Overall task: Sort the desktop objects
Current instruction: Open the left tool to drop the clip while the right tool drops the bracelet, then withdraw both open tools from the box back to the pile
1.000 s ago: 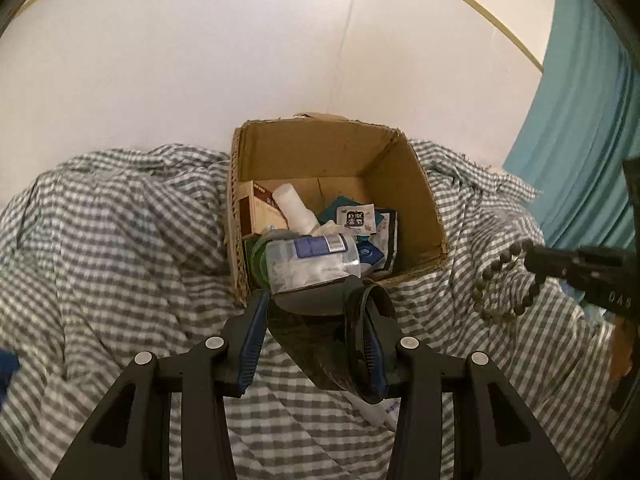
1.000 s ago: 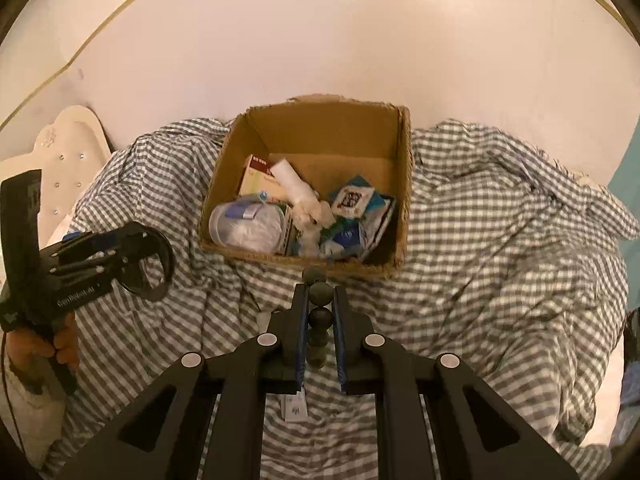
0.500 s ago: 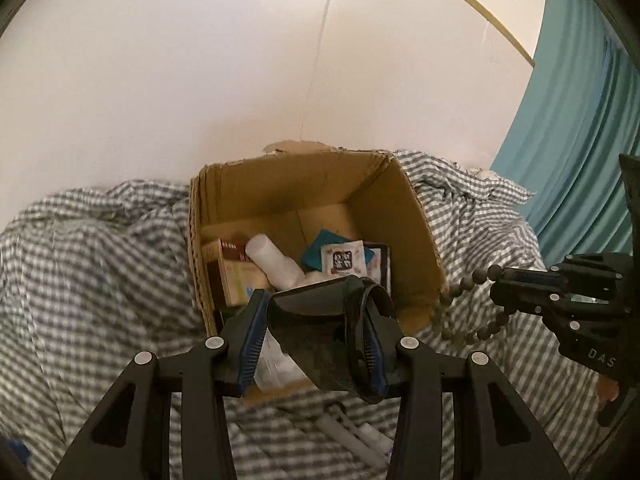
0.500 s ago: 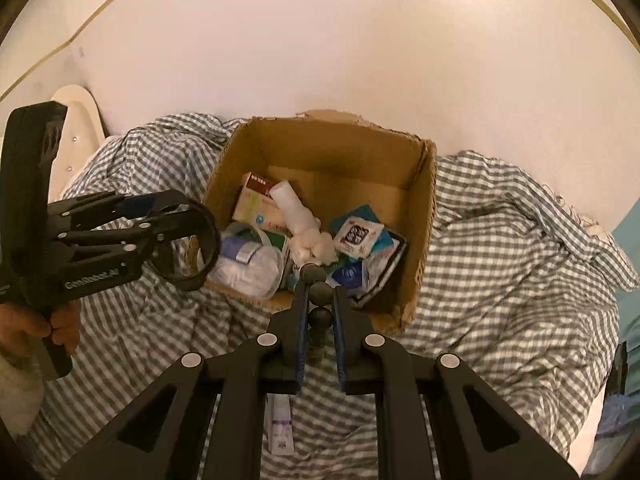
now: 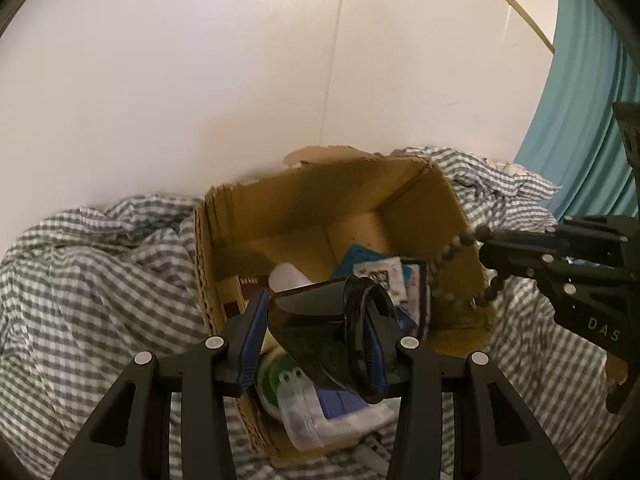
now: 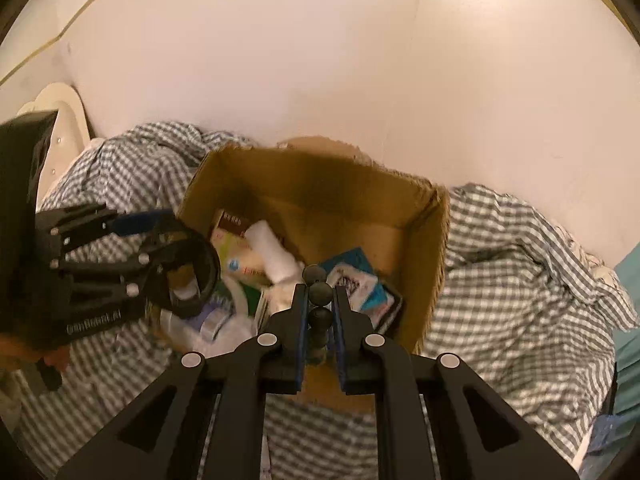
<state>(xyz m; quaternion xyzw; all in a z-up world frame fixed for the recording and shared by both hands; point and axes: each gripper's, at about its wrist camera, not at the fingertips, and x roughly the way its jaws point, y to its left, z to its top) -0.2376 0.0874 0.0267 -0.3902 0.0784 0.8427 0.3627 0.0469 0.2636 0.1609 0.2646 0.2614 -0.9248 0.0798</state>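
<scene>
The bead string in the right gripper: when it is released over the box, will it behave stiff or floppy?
Probably floppy: the bead string hangs in a sagging loop from the right gripper, which pinches only a few beads. It is likely light, and may snag on the cardboard box wall that it hangs beside.

Dark goggles (image 5: 320, 328) clamped over the open cardboard box (image 5: 240, 216), dark bead string (image 6: 318, 292) pinched above its near wall, box on the checked cloth.

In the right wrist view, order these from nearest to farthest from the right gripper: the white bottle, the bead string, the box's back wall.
1. bead string, between the right gripper fingers.
2. white bottle, inside the box, up and left.
3. back wall of the cardboard box, behind everything.
</scene>
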